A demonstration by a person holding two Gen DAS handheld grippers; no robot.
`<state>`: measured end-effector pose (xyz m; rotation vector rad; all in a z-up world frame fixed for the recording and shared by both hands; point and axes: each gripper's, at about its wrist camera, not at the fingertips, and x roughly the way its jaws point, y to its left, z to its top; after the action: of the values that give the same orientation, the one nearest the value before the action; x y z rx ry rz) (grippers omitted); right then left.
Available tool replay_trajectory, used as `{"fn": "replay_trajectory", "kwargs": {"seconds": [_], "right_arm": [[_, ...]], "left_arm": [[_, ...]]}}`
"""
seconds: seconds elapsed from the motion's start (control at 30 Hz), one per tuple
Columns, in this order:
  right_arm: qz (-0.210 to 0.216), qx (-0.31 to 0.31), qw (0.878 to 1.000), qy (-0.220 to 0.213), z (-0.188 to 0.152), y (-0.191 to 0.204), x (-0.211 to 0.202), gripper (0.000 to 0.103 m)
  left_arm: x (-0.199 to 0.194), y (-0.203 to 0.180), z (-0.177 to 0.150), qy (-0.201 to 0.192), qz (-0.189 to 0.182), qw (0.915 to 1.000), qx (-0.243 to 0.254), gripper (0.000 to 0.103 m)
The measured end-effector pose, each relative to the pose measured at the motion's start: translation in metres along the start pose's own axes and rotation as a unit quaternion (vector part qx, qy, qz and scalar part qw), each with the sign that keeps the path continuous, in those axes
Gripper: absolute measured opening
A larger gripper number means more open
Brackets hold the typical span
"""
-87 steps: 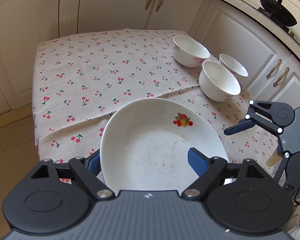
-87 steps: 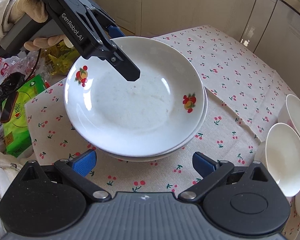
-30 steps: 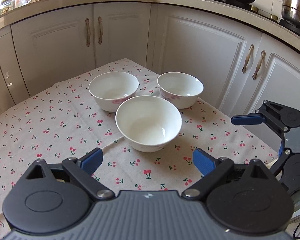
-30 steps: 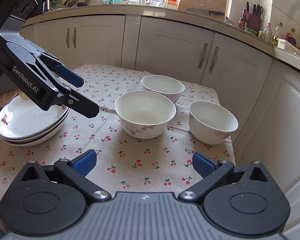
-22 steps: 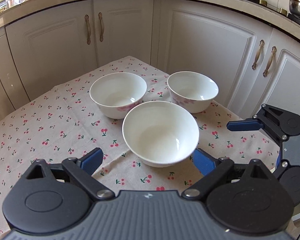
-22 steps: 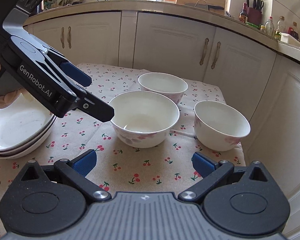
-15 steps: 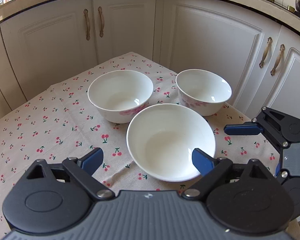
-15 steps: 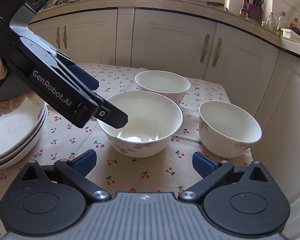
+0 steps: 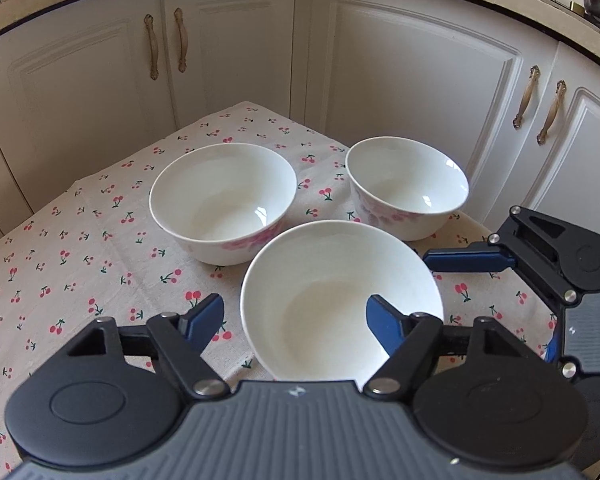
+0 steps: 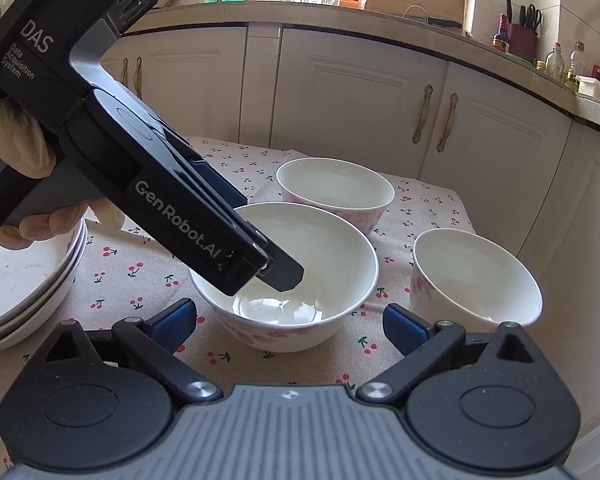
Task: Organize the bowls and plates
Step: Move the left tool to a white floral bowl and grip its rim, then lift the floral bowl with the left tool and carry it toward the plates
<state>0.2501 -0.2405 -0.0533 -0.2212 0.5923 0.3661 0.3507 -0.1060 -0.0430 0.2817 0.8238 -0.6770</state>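
White cabinet doors (image 9: 412, 92) stand behind the cherry-print tablecloth (image 9: 80, 240).

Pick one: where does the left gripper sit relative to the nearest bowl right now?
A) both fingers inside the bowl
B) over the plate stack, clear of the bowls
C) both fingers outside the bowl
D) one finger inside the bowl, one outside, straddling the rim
D. In the left wrist view the left gripper straddles the near rim of the nearest bowl: one blue finger is inside the bowl, the other outside over the tablecloth.
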Motion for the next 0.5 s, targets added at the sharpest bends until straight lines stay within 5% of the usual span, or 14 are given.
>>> {"fn": "replay_trajectory", "kwargs": {"seconds": [0.5], "right_arm": [[0.009, -0.001, 1.0, -0.002, 0.0006, 0.0002, -0.0006, 0.089]], "left_arm": [[0.0065, -0.0025, 0.0081, 0.01, -0.019, 0.9998, 0.005, 0.07]]}}
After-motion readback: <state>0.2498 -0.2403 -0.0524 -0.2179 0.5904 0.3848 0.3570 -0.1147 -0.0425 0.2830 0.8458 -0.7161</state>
